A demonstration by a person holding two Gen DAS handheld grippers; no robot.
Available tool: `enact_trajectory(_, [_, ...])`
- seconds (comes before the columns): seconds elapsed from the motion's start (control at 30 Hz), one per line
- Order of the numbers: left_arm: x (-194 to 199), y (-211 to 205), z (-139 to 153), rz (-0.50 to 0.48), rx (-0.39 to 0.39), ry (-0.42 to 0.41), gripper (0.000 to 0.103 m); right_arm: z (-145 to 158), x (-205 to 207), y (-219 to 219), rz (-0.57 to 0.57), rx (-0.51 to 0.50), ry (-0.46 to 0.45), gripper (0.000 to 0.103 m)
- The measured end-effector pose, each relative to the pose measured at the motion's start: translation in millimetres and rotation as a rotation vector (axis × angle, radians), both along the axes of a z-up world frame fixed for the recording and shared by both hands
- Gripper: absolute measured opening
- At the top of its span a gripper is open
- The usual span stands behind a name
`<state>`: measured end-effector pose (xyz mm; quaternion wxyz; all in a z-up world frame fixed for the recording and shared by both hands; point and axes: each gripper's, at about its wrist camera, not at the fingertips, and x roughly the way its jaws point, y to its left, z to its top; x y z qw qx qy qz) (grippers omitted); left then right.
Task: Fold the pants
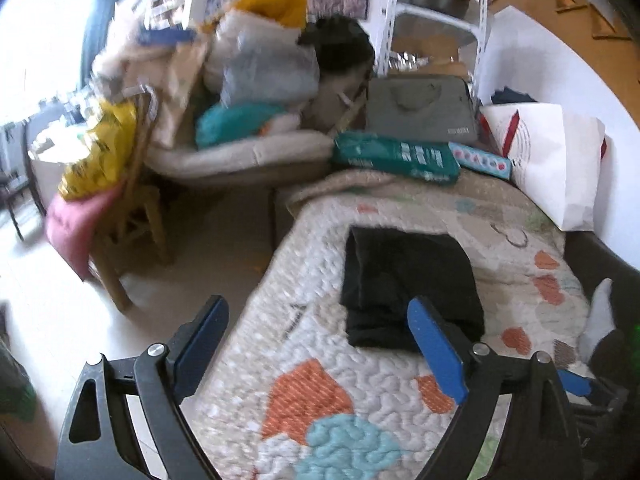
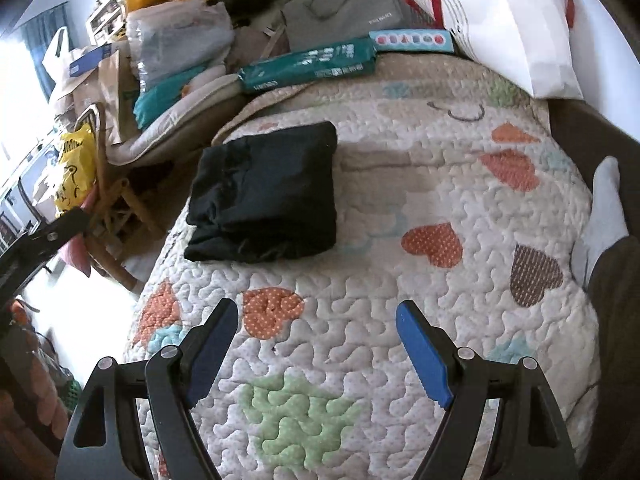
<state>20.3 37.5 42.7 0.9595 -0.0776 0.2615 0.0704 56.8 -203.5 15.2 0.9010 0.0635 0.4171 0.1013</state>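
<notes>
pants (image 2: 264,200) are folded into a black square bundle near the left edge of the quilt (image 2: 400,280) on the bed. both tools are spread wide and gripping nothing, left tool (image 1: 316,316) just short of the bundle, right tool (image 2: 316,320) further back. green box (image 2: 308,66), grey bag (image 2: 344,8) and white pillow (image 2: 508,28) crowd the far end; a socked foot (image 2: 600,208) rests at the right.

Folded pants (image 2: 264,196) lie on the quilt (image 2: 400,208), toward its left edge. Behind them, at the quilt's far end, a long flat package (image 2: 308,65) lies with a smaller box (image 2: 410,40) to its right. A laptop bag (image 2: 344,8) lies behind both. A paper bag (image 2: 508,24) stands far right. A chair (image 1: 132,216) stands left of the quilt.
</notes>
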Motion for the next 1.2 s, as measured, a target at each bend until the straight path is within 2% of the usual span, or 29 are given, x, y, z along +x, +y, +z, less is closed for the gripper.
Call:
enact_trajectory(0.07, [-12,0,7,0.034,0.02,-0.052,0.103,-1,0,-3,-0.008,0.01,-0.002,0.086])
enact_trajectory(0.13, [-22,-2,11,0.054,0.035,-0.096,0.103,0,-1,-4,-0.008,0.012,-0.016,0.086])
enact_trajectory(0.2, [-22,-3,13,0.007,0.015,-0.101,0.103,0,-2,-3,-0.009,0.016,-0.02,0.086])
enact_trajectory(0.37, [-10,-12,5,-0.11,-0.004,-0.01,0.103,-5,-1,4,0.005,-0.002,-0.016,0.086])
enact_trajectory(0.5, [-6,-23,-4,-0.147,0.003,0.032,0.103,-12,3,7,0.008,0.008,0.006,0.086])
enact_trajectory(0.73, [6,-29,-23,-0.128,0.01,0.146,0.103,-22,6,9,0.012,-0.004,0.021,0.086])
enact_trajectory(1.2, [18,-26,-43,-0.097,0.017,0.249,0.103,-19,4,3,-0.013,-0.01,0.004,0.086])
